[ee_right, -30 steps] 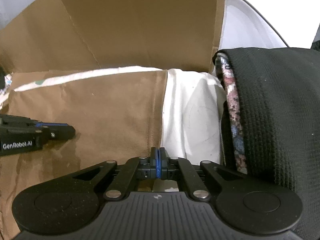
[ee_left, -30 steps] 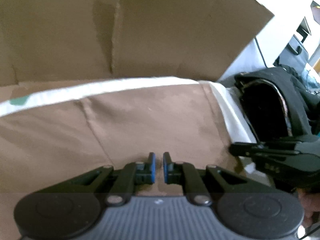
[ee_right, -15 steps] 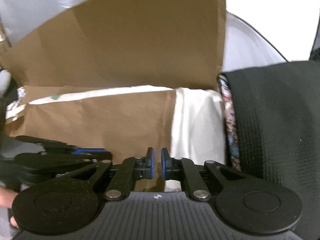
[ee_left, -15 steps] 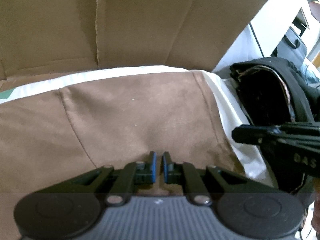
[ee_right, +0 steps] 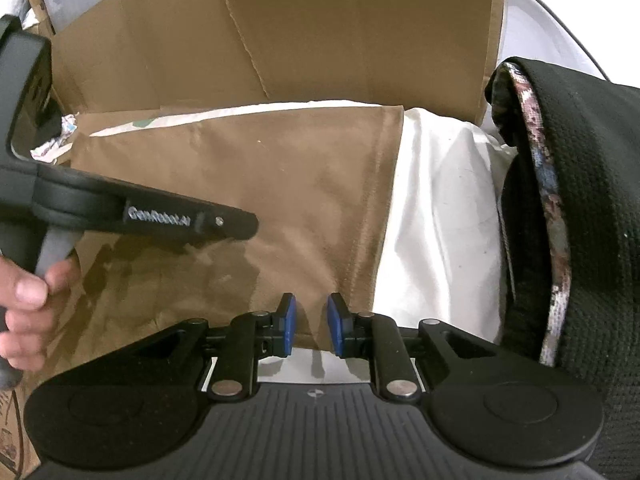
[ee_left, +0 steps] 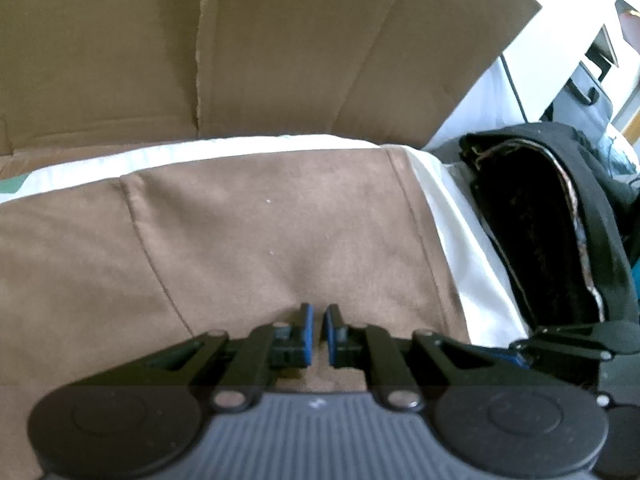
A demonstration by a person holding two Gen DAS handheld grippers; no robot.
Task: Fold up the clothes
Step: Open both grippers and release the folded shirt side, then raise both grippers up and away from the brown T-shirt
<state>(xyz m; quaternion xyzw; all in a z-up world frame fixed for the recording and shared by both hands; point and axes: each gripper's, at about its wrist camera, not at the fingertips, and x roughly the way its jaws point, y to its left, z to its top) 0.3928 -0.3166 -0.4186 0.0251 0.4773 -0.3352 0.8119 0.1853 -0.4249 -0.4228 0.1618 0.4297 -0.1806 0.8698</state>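
A brown garment [ee_left: 260, 240] lies folded flat on a white sheet [ee_left: 460, 220]. My left gripper [ee_left: 316, 334] is shut on a small pucker of the brown cloth, with only a narrow gap between its blue pads. In the right wrist view it [ee_right: 252, 224] reaches in from the left, its tip low on the garment [ee_right: 260, 168]. My right gripper [ee_right: 311, 330] hovers at the garment's near right corner. Its jaws are opening, and the pads stand apart on either side of the cloth edge without pressing it. Its fingers [ee_left: 560, 340] show at the lower right of the left wrist view.
A cardboard wall [ee_right: 320, 20] stands upright just behind the sheet. A black knit garment with a patterned lining [ee_right: 592, 200] is piled at the right. A person's hand [ee_right: 24, 292] holds the left gripper's handle. Furniture [ee_left: 592, 80] stands beyond the black pile.
My right gripper's pads went from pressed together to apart, and the view shifted so that the left gripper now reaches further across it. The left gripper kept its narrow gap.
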